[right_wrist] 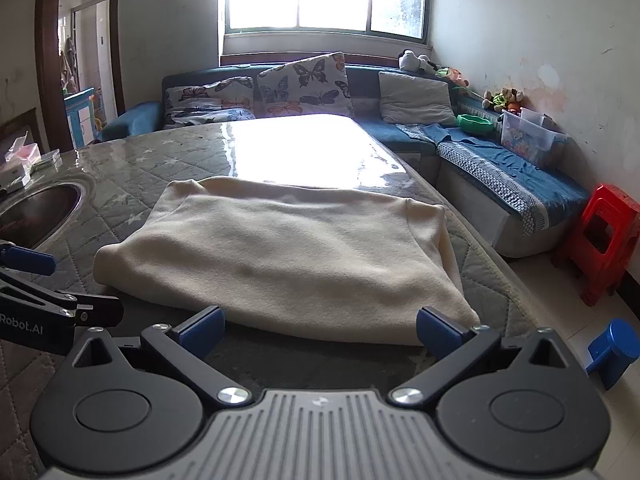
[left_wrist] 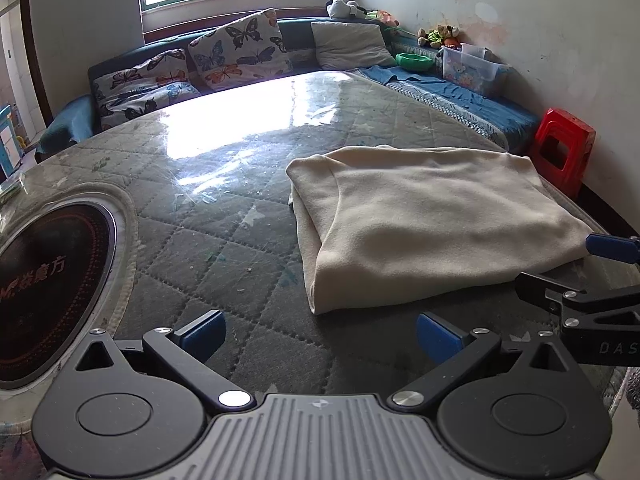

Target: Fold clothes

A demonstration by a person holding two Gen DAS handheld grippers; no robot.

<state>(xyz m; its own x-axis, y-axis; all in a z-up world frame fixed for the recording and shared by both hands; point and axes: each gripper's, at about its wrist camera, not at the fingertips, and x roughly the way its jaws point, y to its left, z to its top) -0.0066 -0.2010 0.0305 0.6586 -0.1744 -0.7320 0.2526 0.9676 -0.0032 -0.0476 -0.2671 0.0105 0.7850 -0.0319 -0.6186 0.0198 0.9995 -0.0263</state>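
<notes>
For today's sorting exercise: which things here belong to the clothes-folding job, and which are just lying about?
Job: cream garment, folded on the table; left gripper, open; right gripper, open.

Lying about: red stool, butterfly cushions, green bowl, soft toys, plastic box.

Cream garment (left_wrist: 432, 220) folded, flat on quilted surface (left_wrist: 224, 216). Left claw (left_wrist: 320, 334) spread wide, empty, just short of garment's near edge; right claw (left_wrist: 576, 268) beside garment's right corner.
</notes>
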